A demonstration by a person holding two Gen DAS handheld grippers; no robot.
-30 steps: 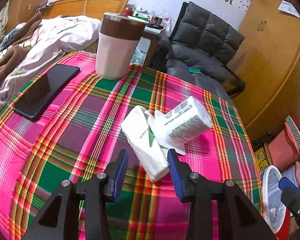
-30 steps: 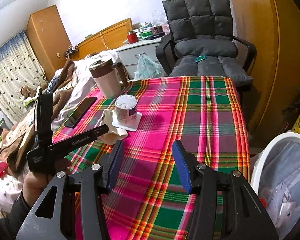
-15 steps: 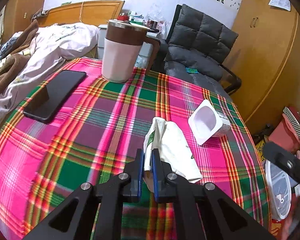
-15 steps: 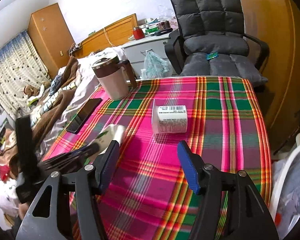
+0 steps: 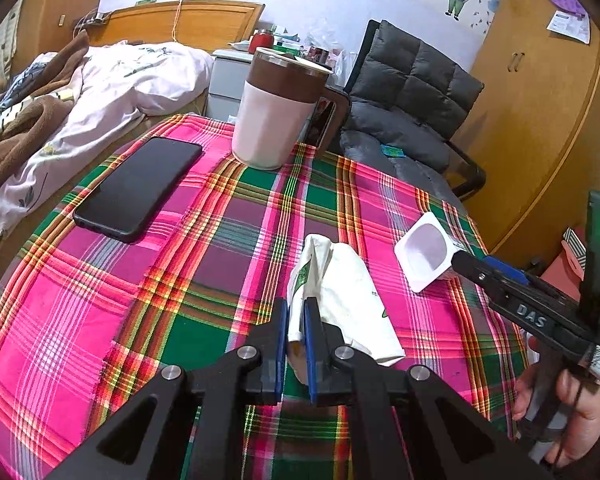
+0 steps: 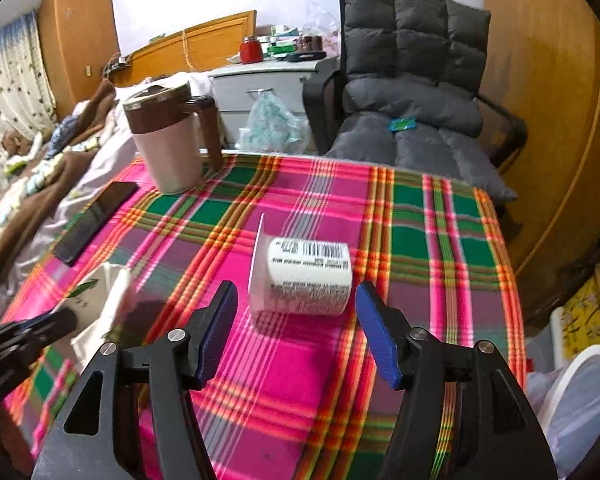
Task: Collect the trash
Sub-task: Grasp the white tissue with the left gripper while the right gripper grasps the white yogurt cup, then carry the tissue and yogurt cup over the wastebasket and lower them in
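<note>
My left gripper is shut on a crumpled white paper bag with green print, held just above the plaid tablecloth; the bag also shows in the right wrist view. An empty white yoghurt cup lies on its side with its barcode up. My right gripper is open, with the cup just beyond its blue fingertips. In the left wrist view the cup shows its open mouth, with the right gripper at its right side.
A pink and brown lidded mug and a black phone lie at the table's far left. A grey padded chair stands behind the table. A white bin with a liner stands on the floor at the right.
My left gripper closed on the paper bag and lifted it. The yoghurt cup tipped onto its side. My right gripper moved in toward the cup.
</note>
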